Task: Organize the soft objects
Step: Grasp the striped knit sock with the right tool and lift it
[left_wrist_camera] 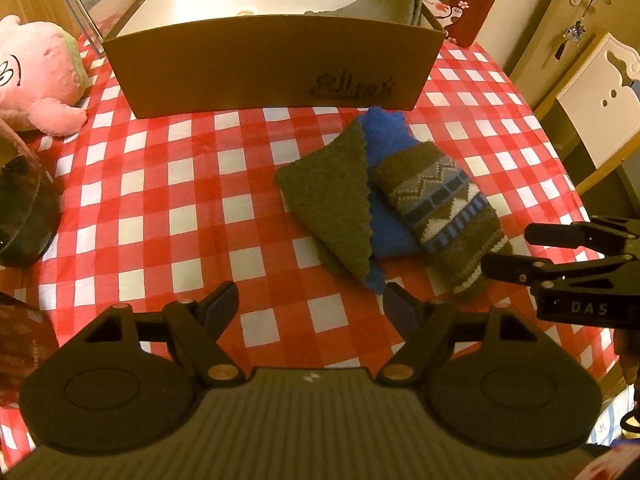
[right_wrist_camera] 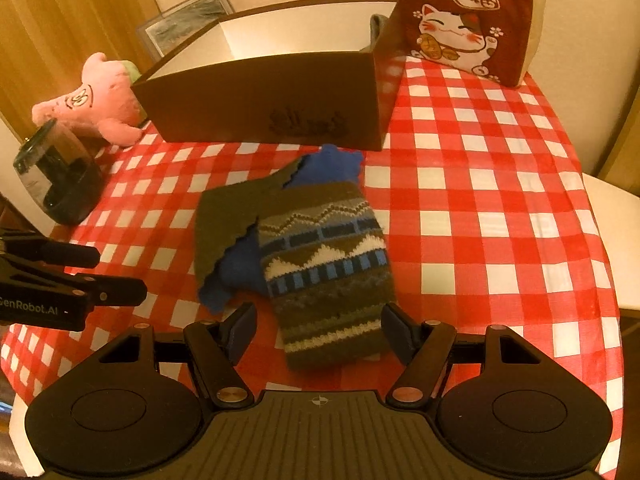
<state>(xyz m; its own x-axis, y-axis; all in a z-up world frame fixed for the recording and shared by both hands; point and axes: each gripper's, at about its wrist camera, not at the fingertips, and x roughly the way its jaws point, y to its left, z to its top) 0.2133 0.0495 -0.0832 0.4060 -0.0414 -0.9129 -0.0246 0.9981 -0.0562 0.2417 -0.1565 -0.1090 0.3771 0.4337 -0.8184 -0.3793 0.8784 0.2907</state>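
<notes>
My right tool point(right_wrist_camera: 318, 326) hangs wide over the patterned sock's point(right_wrist_camera: 326, 276) cuff; my left tool point(left_wrist_camera: 310, 304) gapes over bare bench point(left_wrist_camera: 160, 200). The blue cloth point(left_wrist_camera: 384, 216) lies half hidden under the green cloth point(left_wrist_camera: 332, 196) and sock. The box point(left_wrist_camera: 276, 64) stands beyond, with a grey towel point(left_wrist_camera: 384, 4) inside.

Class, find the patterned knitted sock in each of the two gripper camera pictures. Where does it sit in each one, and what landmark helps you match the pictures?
Left wrist view: the patterned sock lies right of centre, at the right edge of the cloth pile.
Right wrist view: the patterned sock lies at centre, just ahead of the open right gripper.
Shared landmark: the brown cardboard box stands behind the pile in both.
</notes>
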